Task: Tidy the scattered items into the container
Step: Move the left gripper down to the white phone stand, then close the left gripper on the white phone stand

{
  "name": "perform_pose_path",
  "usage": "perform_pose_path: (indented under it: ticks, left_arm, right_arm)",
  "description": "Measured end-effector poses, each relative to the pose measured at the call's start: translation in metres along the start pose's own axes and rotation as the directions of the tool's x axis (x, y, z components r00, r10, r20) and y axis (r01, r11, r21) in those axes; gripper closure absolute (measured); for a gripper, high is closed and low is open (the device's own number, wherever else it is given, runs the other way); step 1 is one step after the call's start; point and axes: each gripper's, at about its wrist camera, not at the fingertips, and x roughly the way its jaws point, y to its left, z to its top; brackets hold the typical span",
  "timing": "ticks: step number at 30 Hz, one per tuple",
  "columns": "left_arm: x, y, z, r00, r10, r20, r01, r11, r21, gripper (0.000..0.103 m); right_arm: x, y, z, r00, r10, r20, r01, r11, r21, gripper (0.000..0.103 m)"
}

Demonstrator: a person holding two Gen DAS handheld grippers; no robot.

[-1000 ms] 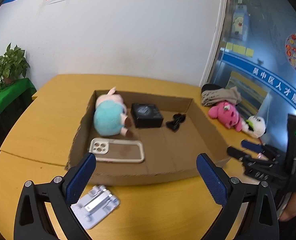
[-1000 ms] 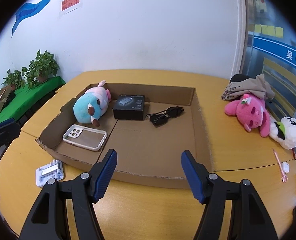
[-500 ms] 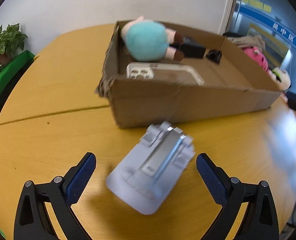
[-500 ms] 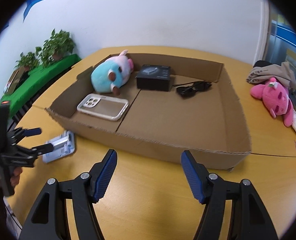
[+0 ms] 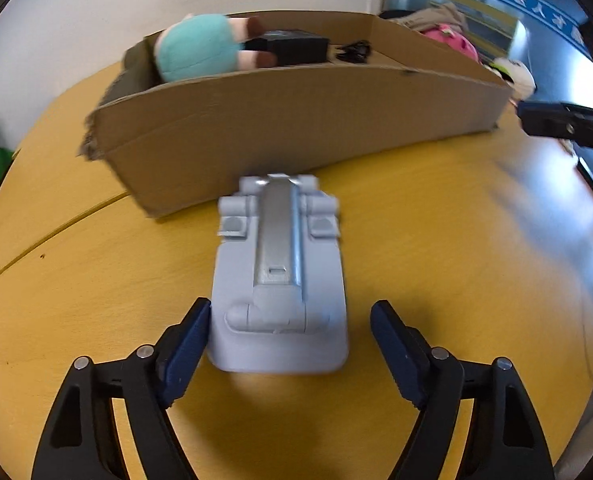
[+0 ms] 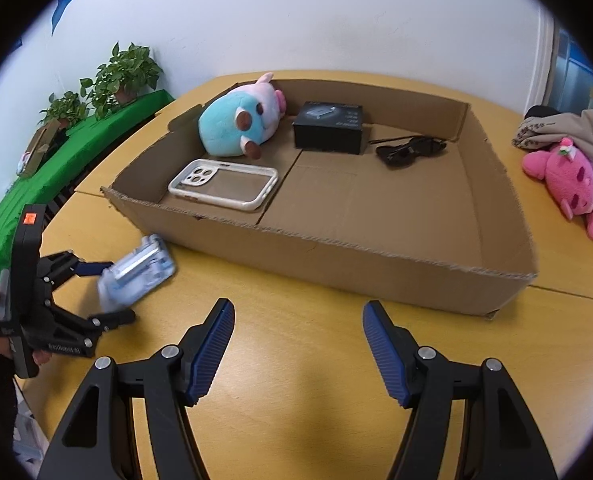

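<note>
A grey folding phone stand lies flat on the yellow table, just in front of the cardboard box. My left gripper straddles its near end and its jaws are closing. The left pad touches the stand's edge, while the right pad is still apart from it. In the right wrist view the stand sits between the left gripper's fingers. My right gripper hovers open over bare table before the box, with nothing between its fingers. Inside the box are a teal plush, a black box, sunglasses and a phone case.
A pink plush and a heap of cloth lie on the table right of the box, with a white plush beyond them. Potted plants stand on a green-covered bench at the left.
My left gripper has come down and rolled until the stand lies between its jaws, which have narrowed. The right gripper has sunk a little and tipped downward.
</note>
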Motion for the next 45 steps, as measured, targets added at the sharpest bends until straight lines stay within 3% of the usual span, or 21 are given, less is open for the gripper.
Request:
perform_pose_path:
  ticks: [4,9,11,15,16,17,19,27,36,39,42,44,45]
  left_arm:
    - [-0.001,-0.027,0.0,1.0,-0.015,-0.002,0.015,1.0,0.024,0.025]
    - [-0.001,-0.028,0.005,1.0,0.005,-0.009,-0.005,0.998,-0.065,0.025]
    - [0.002,-0.024,0.01,1.0,0.008,-0.023,-0.01,0.993,-0.118,0.014]
    - [0.01,-0.031,0.017,0.995,0.081,-0.052,-0.088,0.986,-0.141,0.01]
    - [0.011,-0.032,0.018,0.994,0.093,-0.052,-0.1,0.984,-0.147,0.012]
    - [0.009,-0.033,0.018,0.995,0.095,-0.041,-0.1,0.983,-0.153,0.02]
    - [0.007,-0.036,0.018,0.995,0.096,-0.024,-0.099,0.984,-0.148,0.025]
    - [-0.006,-0.051,0.0,0.999,0.048,0.004,-0.048,0.996,-0.076,0.025]
    - [-0.008,-0.083,-0.008,1.0,0.025,0.018,-0.024,0.999,-0.049,0.025]
    - [-0.01,-0.086,-0.01,0.999,0.021,0.033,-0.019,0.998,-0.06,0.025]
    - [-0.013,-0.089,-0.011,0.998,0.03,0.054,-0.026,0.998,-0.063,0.026]
    - [-0.016,-0.091,-0.01,0.997,0.036,0.066,-0.032,0.998,-0.062,0.026]
    - [-0.018,-0.092,-0.009,0.996,0.041,0.073,-0.037,0.998,-0.057,0.026]
  right_arm:
    - [0.008,0.005,-0.008,0.998,0.048,-0.033,-0.047,0.999,0.013,0.037]
    - [0.017,0.01,-0.015,0.993,0.096,-0.065,-0.094,0.995,0.033,0.037]
    - [0.018,0.011,-0.015,0.992,0.106,-0.068,-0.104,0.994,0.033,0.037]
    - [0.02,0.013,-0.015,0.99,0.121,-0.071,-0.119,0.992,0.037,0.037]
    - [0.021,0.013,-0.015,0.989,0.124,-0.074,-0.122,0.992,0.037,0.037]
    - [0.022,0.014,-0.015,0.989,0.126,-0.077,-0.123,0.992,0.035,0.037]
    - [0.022,0.014,-0.015,0.988,0.13,-0.08,-0.128,0.991,0.032,0.037]
    - [0.03,0.012,-0.017,0.981,0.167,-0.103,-0.162,0.985,0.061,0.037]
    - [0.059,0.041,-0.026,0.957,0.241,-0.164,-0.239,0.97,0.032,0.037]
    - [0.065,0.051,-0.026,0.958,0.24,-0.16,-0.245,0.969,-0.012,0.038]
    - [0.066,0.055,-0.026,0.953,0.257,-0.163,-0.264,0.964,-0.024,0.057]
    - [0.066,0.055,-0.026,0.942,0.291,-0.167,-0.298,0.954,-0.021,0.076]
    - [0.065,0.054,-0.026,0.935,0.314,-0.165,-0.32,0.947,-0.011,0.08]
